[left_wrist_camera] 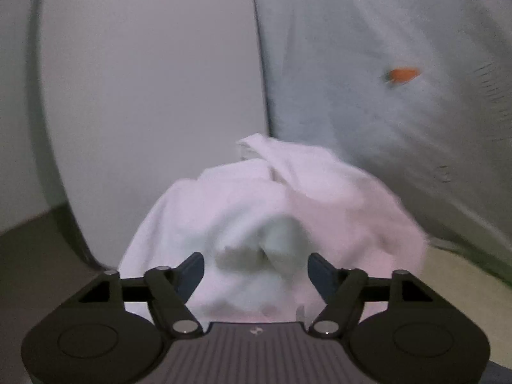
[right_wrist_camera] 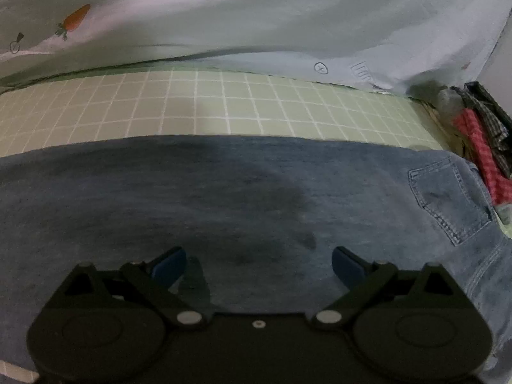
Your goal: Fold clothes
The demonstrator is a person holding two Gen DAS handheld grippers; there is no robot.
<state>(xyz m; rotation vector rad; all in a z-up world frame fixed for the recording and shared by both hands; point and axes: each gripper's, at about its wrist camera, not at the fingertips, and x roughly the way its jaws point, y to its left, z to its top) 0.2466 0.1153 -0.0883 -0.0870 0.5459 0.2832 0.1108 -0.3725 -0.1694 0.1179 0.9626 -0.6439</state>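
White crumpled cotton garment (left_wrist_camera: 262, 211) lies bunched directly ahead of the left gripper (left_wrist_camera: 256, 265), jaws spread, pads clear. Right gripper (right_wrist_camera: 259, 264), also released, hovers over flat blue denim jeans (right_wrist_camera: 224, 192).

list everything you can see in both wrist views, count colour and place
white garment: one, white, crumpled in a heap just ahead of the left gripper, blurred
jeans: one, blue denim, spread flat under the right gripper, back pocket at right
checked sheet: one, pale green with white grid, beyond the jeans
printed cloth: one, pale blue with a carrot print, along the far edge in both views
folded clothes: a small pile, red check and dark check, far right edge
wall: one, plain white, behind the white garment
left gripper: one, black with blue pads, jaws apart, cloth between them
right gripper: one, black with blue pads, open over the jeans
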